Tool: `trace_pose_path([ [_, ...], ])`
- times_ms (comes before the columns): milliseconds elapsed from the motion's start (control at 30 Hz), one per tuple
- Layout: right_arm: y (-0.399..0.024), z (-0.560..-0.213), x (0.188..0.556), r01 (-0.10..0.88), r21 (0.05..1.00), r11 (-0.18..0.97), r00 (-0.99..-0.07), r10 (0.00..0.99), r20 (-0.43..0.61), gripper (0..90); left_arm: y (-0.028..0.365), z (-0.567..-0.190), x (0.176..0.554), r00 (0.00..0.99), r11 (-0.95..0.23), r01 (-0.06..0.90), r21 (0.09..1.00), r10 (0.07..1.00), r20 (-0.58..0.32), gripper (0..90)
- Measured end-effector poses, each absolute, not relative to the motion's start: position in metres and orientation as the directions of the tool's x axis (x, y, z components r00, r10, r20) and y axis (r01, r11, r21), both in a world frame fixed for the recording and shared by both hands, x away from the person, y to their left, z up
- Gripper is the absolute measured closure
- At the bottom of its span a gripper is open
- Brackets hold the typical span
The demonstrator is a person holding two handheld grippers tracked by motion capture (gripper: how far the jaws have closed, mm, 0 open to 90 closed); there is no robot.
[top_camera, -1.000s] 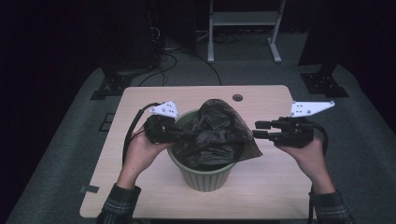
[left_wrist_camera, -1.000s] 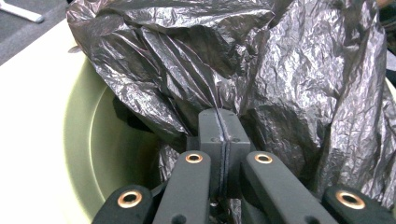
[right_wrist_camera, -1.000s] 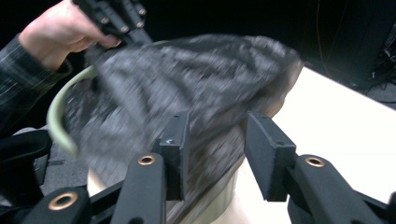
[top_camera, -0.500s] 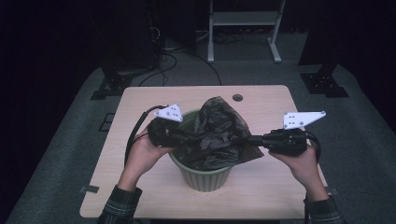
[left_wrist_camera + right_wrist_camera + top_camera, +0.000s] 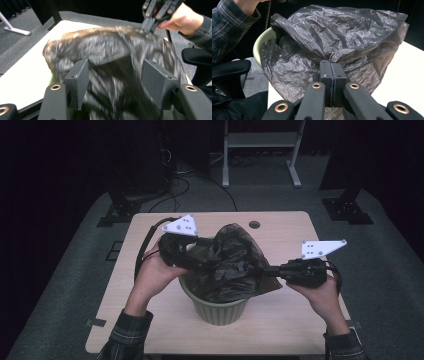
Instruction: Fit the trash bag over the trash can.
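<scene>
On the table [image 5: 150, 285], the blurred bag [image 5: 232, 265] hides the bin's inside; right hand-held gripper [image 5: 332, 72] pinches it, left [image 5: 113, 75] just opened.

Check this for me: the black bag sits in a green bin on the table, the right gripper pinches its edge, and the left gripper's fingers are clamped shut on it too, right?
Not quite. The left gripper has its fingers spread apart; they have just been opening, with the black bag between them but not pinched, as the left gripper view shows. The rest holds: the bag sits in the green bin on the table, and the right gripper pinches its edge.
</scene>
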State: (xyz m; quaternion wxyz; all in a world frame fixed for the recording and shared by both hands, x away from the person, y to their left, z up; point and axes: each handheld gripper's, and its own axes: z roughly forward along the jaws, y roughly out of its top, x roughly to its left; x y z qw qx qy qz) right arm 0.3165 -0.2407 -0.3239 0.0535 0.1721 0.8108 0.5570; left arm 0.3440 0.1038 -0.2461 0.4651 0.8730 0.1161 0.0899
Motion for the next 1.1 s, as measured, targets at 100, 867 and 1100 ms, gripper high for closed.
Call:
trace_pose_path([
  [100, -0.24, -0.323, 0.317, 0.211, 0.926, 0.314, -0.936, 0.337, 0.099, 90.0, 0.091, -0.246, 0.351, 0.962, -0.549, 0.121, 0.827, 0.271, 0.039, 34.0],
  [867, -0.22, -0.316, 0.316, 0.169, 0.937, 0.306, -0.95, 0.303, 0.072, 83.7, 0.096, -0.259, 0.352, 0.98, -0.548, 0.143, 0.824, 0.194, -0.042, 89.9],
  [1100, -0.227, -0.313, 0.318, 0.173, 0.943, 0.284, -0.942, 0.329, 0.074, 76.4, 0.136, -0.266, 0.336, 0.975, -0.507, 0.15, 0.849, 0.219, -0.041, 89.8],
])
